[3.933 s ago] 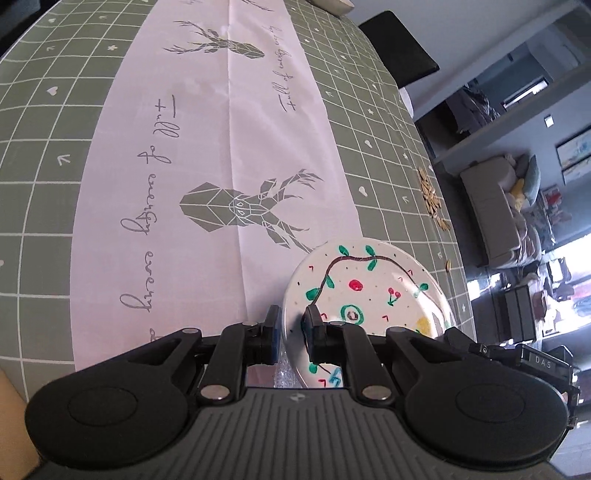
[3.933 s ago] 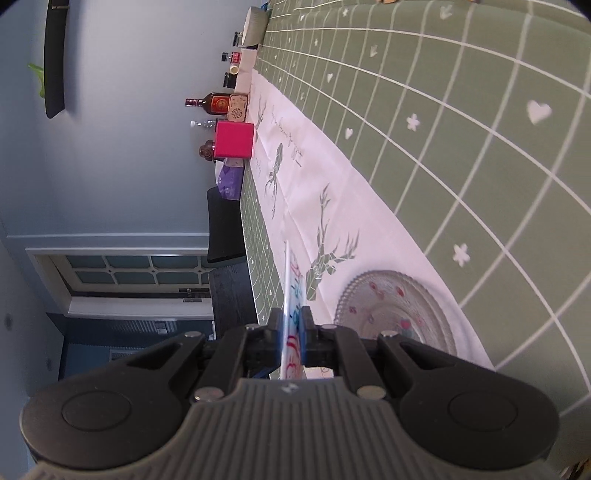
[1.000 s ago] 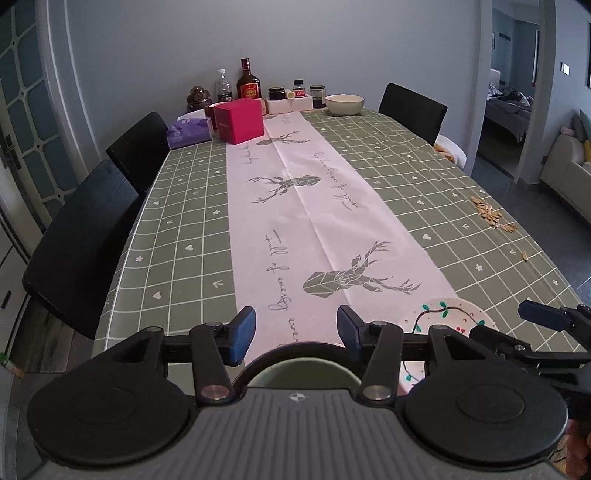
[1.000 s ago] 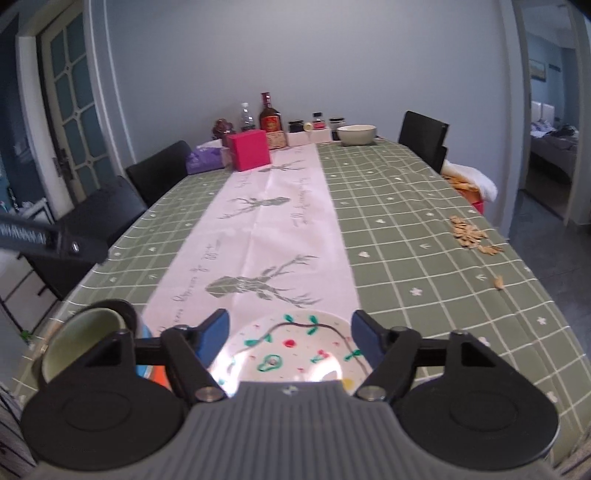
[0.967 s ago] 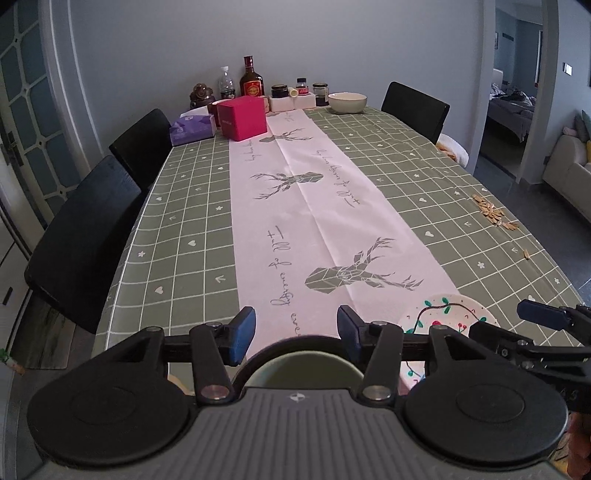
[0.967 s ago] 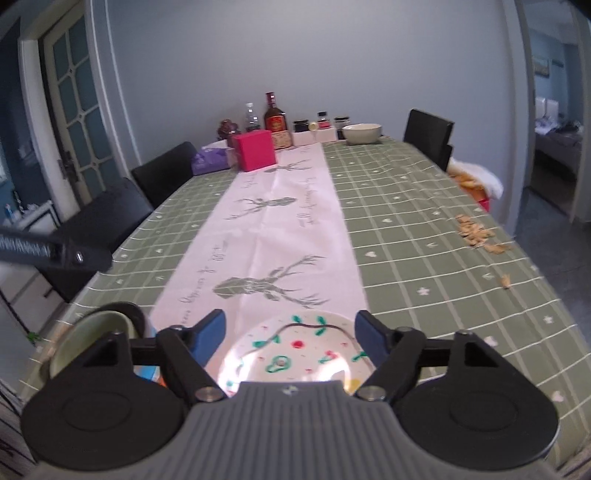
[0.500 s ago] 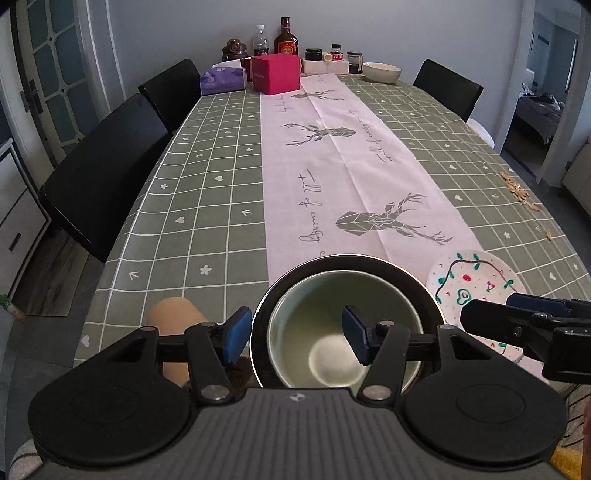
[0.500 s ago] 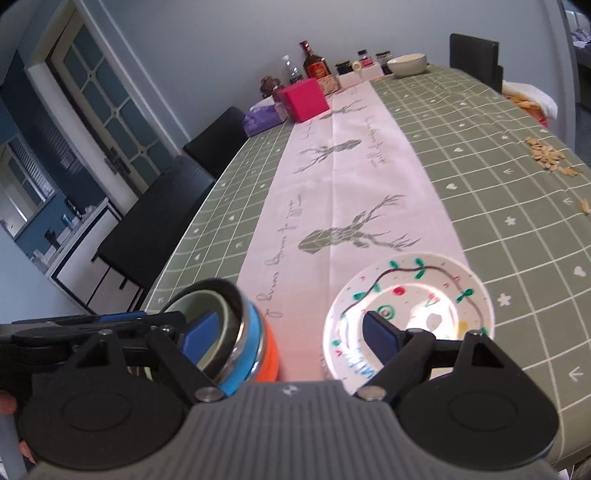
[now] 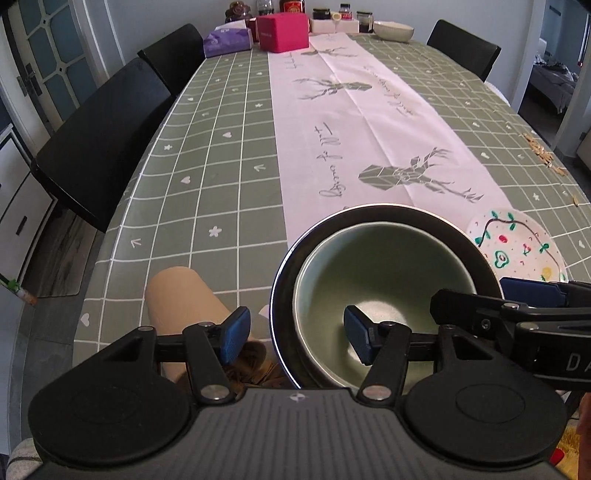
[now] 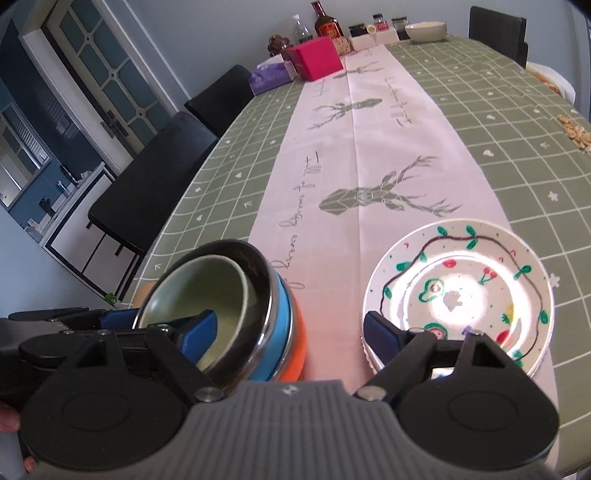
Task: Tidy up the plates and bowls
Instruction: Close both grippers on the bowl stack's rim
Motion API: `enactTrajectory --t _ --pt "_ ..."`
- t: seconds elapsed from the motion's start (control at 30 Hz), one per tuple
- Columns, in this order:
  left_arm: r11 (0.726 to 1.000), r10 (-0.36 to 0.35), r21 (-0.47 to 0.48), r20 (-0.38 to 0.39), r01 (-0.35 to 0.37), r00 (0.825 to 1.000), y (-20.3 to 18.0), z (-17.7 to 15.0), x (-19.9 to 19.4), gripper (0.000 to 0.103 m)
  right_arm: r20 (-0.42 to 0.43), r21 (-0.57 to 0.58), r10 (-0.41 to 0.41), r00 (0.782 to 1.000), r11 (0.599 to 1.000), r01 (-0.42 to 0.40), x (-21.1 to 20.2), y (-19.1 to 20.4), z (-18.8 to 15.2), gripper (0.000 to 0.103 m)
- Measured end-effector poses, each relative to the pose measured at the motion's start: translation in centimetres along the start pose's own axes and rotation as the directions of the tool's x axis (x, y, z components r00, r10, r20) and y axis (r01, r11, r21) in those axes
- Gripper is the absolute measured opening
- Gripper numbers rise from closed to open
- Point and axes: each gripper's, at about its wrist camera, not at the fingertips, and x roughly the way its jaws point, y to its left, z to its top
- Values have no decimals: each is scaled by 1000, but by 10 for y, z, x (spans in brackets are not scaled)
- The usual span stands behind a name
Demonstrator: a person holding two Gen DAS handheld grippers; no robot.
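Pale green bowl (image 9: 384, 273) nested upright inside a dark bowl with a shiny metal rim (image 9: 480, 254), filling the lower centre of the left wrist frame. Seen at lower left of the right wrist frame as a stack: green bowl (image 10: 192, 291) innermost, then the metal-rimmed one (image 10: 266, 280), a blue bowl (image 10: 282, 321) and an orange bowl (image 10: 297, 343) beneath. Sat near the table's close edge. White plate (image 10: 458, 295) painted with a vine, cherries and an avocado, lay flat at lower right atop further plates; at right edge (image 9: 517, 251) of the left view.

A pink box (image 9: 282, 31) and purple tissue pack (image 9: 228, 42) stood at the table's (image 9: 207, 155) far end. Black chairs (image 9: 99, 136) lined its left edge.
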Motion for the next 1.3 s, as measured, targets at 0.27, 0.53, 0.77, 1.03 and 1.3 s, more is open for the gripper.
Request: enactTrajectory --t 0.27,0.53,0.77,1.03,1.3 --pt "998 -42 -44 -13 41 999 9 4 8 73 -32 22 29 999 999 -28 15 -3 0 78" --pt "996 -75 -45 -5 74 997 10 8 9 57 -75 129 77 994 989 -67 24 -11 1 75" --pt "994 -106 -32 -24 106 994 7 12 11 48 -103 244 154 983 962 -125 28 -15 0 58" --pt "991 -136 -6 -58 136 989 7 14 12 46 -106 339 168 980 933 -123 27 -27 2 55" --pt "990 -139 -22 -83 138 987 2 15 12 46 -108 376 158 982 920 -107 20 -34 1 53"
